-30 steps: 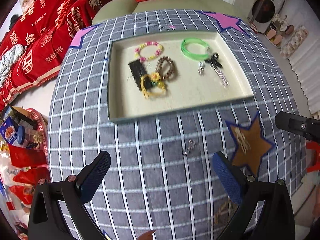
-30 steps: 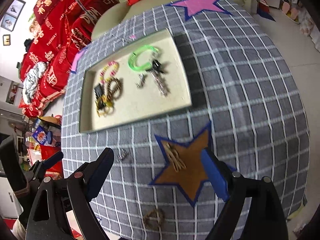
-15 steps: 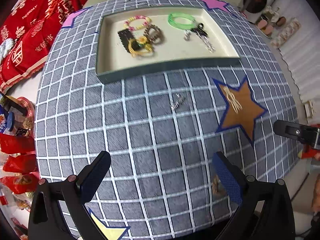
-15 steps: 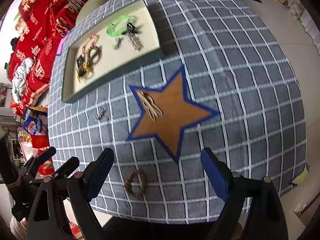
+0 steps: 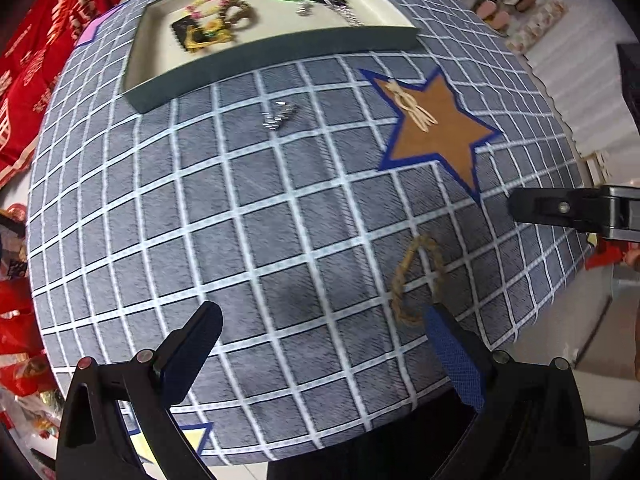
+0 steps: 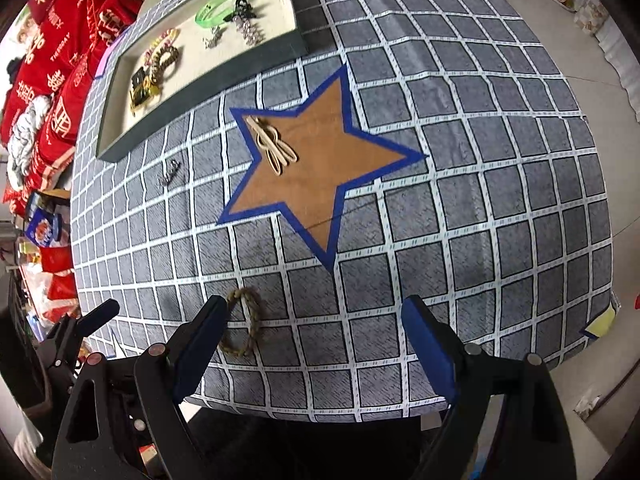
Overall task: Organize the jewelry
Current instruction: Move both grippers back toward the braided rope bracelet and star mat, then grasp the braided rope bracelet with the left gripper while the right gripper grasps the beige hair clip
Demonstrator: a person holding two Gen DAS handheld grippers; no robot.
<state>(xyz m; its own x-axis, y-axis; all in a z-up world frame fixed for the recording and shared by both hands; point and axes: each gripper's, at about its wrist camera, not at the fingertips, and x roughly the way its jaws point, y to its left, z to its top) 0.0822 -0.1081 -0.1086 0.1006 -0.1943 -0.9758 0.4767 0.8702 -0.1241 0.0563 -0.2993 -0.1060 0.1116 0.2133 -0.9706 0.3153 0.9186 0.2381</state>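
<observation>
One braided rope bracelet (image 5: 416,280), looped

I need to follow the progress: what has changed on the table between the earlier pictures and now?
Both tongs, left and right, pulled back from the tray toward the near table edge, sinking lower. The brown braided bracelet now lies by the right tongs. Nothing was gripped or released; both remain open, and the jewelry has not moved.

Braided bracelet (image 6: 244,322) partly behind a finger of the right hand-held gripper (image 6: 316,344), tray (image 5: 280,54) cut off at twelve o'clock, its jewelry blurred
</observation>
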